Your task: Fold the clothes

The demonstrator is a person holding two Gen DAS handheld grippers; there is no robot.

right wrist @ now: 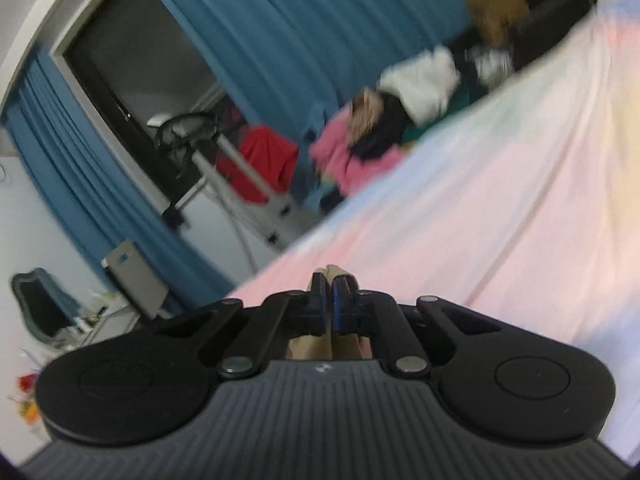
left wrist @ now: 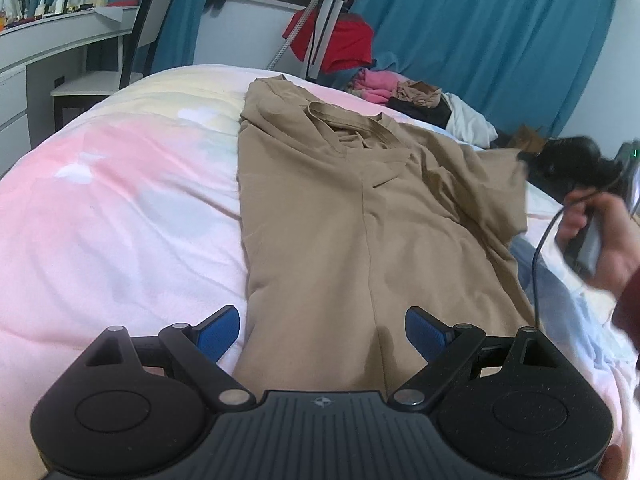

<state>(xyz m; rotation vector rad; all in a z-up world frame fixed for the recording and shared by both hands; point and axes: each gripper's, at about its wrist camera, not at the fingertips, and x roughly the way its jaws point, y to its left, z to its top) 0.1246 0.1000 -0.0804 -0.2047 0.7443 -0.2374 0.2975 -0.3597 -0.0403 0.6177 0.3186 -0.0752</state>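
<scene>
Left wrist view: left gripper (left wrist: 322,334) fingers spread wide over the tan shirt (left wrist: 360,216); right gripper (right wrist: 330,304) pinches its sleeve.

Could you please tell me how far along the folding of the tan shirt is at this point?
Early on. Done: the tan shirt lies spread on the bed, one side apparently folded in. In hand: the right gripper is shut on its sleeve; the left gripper is open over the hem. Left: the remaining folds and the clothes pile.
</scene>
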